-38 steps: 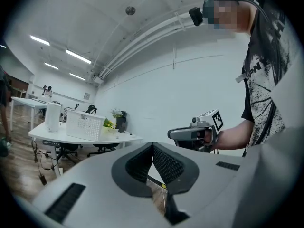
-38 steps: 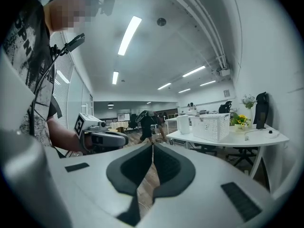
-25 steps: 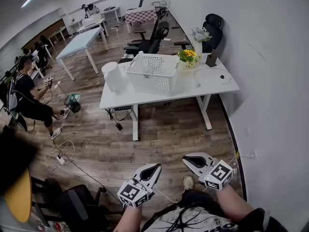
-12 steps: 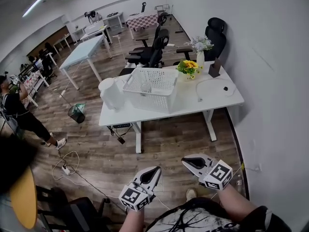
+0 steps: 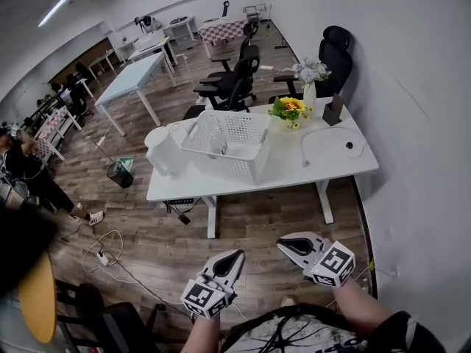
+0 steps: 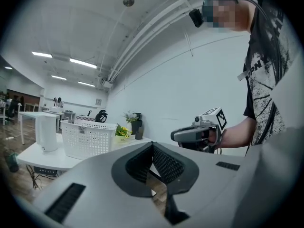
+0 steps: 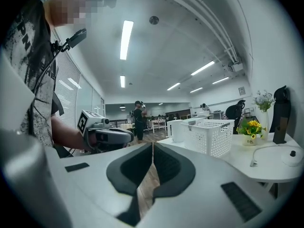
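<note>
L gripper (image 5: 234, 257): jaws together, nothing between; we hold it low over the wood floor (image 5: 257, 223). R gripper (image 5: 284, 243): jaws together, empty, just beside the L one. Basket (image 5: 228, 140), white: on the white tabletop (image 5: 327, 166), ahead of and well apart from both grippers. Same tabletop: white jug (image 5: 162, 153) at basket's left, yellow flowers (image 5: 287, 107) beyond basket's far right corner, cable (image 5: 316, 132) twd right end. Black chair (image 5: 337, 46) by the wall.
</note>
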The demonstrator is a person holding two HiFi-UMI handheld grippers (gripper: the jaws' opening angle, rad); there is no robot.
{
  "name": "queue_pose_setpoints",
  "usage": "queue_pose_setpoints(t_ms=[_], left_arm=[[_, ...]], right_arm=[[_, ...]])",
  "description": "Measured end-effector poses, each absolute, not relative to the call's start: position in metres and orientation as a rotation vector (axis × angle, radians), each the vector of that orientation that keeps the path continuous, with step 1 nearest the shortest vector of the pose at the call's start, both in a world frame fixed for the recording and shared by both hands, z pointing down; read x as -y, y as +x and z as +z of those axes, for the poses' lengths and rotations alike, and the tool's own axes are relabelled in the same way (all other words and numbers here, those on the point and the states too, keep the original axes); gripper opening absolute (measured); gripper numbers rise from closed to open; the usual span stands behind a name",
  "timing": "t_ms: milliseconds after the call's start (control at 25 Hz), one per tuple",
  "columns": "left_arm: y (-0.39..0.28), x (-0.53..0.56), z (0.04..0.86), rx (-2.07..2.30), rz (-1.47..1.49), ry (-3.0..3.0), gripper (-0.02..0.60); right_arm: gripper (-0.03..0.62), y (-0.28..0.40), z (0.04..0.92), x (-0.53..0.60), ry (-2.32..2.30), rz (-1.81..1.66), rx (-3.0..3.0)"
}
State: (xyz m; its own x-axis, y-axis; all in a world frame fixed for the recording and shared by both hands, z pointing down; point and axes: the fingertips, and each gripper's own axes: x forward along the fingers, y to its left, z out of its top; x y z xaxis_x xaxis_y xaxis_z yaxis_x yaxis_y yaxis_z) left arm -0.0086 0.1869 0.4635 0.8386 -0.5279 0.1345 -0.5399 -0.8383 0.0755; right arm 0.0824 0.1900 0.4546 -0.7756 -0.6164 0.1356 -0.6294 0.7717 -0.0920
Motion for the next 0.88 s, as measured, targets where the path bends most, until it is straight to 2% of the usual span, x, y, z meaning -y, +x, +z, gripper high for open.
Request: queue_pose_setpoints(t_ms=[360,880], left_arm=[[0.016,-0.168,0.476,0.893,0.221,2.871,0.011],[0.022,-0.135,0.484,0.865,0.269,2.873,0.011]], right_arm=[[0.025,0.108,0.464,-0.160,0.968,0.214,2.894],[0.025,0.111,0.469,-0.128,0.969,0.255,2.898]])
